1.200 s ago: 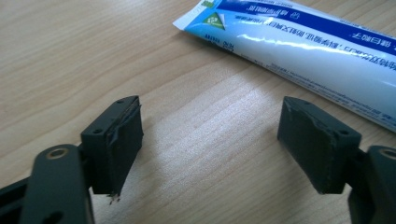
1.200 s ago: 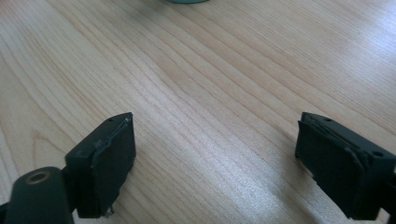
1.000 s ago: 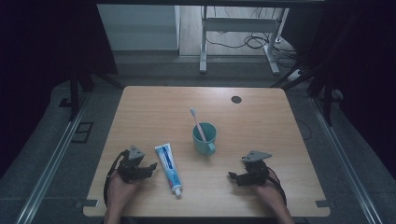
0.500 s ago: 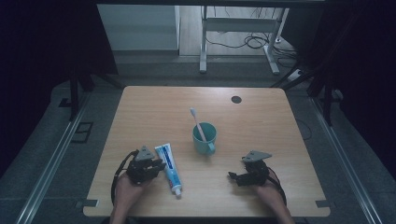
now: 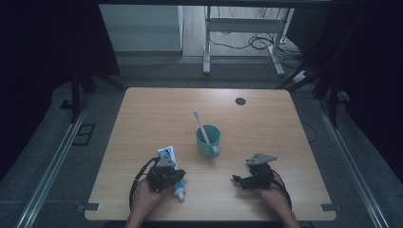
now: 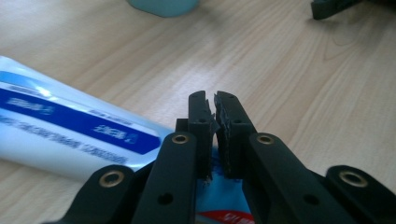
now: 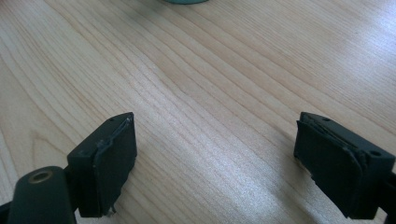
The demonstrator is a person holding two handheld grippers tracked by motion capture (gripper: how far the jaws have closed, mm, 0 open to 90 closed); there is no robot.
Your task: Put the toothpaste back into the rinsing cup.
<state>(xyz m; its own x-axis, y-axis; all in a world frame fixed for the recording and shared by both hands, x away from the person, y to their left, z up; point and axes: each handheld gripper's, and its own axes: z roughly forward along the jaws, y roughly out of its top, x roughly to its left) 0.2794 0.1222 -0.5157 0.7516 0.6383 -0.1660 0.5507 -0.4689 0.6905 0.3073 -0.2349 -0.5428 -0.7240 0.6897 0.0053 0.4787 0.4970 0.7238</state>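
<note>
My left fingers (image 6: 214, 122) have just been closing and now pinch the toothpaste tube (image 6: 70, 126) at its near end; my right fingers (image 7: 215, 163) gape wide over bare table (image 7: 201, 79). Gripped so thinly, the tube could slip or swing when lifted.

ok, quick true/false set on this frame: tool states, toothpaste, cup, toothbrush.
1. The left tool is closed on the toothpaste tube. True: its jaws have just been closing and now pinch the tube near its cap end.
2. The right tool holds the toothbrush. False: its jaws stand wide apart over bare table with nothing between them.
3. The toothbrush stands in the teal cup. True.
4. The cup lies tipped on its side. False: it stands upright, near the middle of the table.
5. The toothpaste tube is inside the cup. False: it lies flat on the table on the left tool's side, apart from the cup.
</note>
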